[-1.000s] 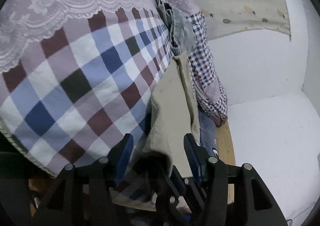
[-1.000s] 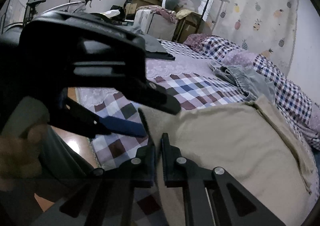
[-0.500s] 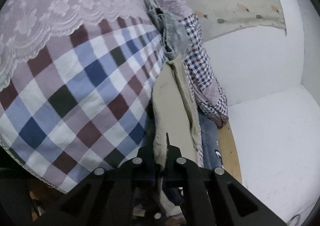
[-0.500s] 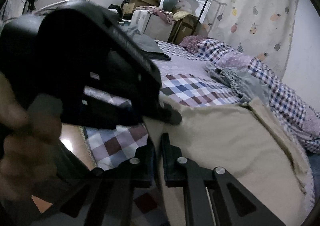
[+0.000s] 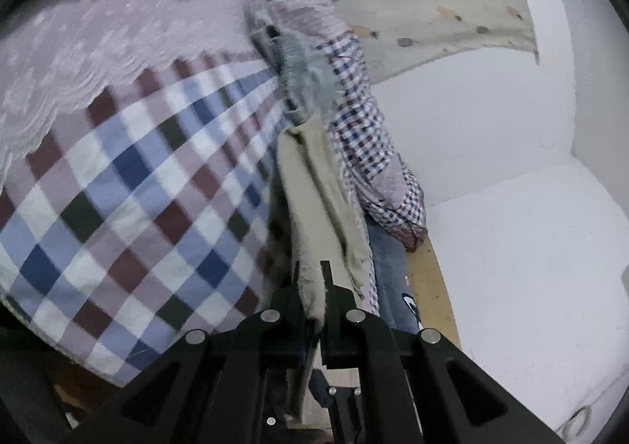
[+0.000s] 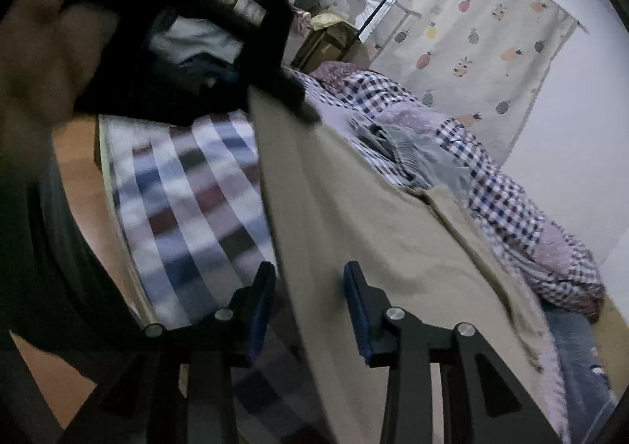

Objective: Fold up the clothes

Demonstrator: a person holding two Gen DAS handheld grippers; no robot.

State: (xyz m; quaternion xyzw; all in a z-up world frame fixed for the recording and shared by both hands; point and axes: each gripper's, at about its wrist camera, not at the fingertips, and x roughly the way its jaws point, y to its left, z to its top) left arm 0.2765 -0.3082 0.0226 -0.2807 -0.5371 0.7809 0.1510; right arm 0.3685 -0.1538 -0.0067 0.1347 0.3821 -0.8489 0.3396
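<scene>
The left gripper (image 5: 310, 279) is pinching the beige cloth's (image 5: 314, 188) edge, keeping it taut for folding. The right gripper (image 6: 308, 287) is straddling its near hem (image 6: 373, 247) with jaws apart. The cloth is lying across the checked bed (image 5: 129, 177).

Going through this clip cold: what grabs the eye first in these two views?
The beige garment spread across the checked bedspread, its edge pinched in the left gripper. The right gripper stands open over the same cloth. Behind hangs a pineapple-print curtain.
</scene>
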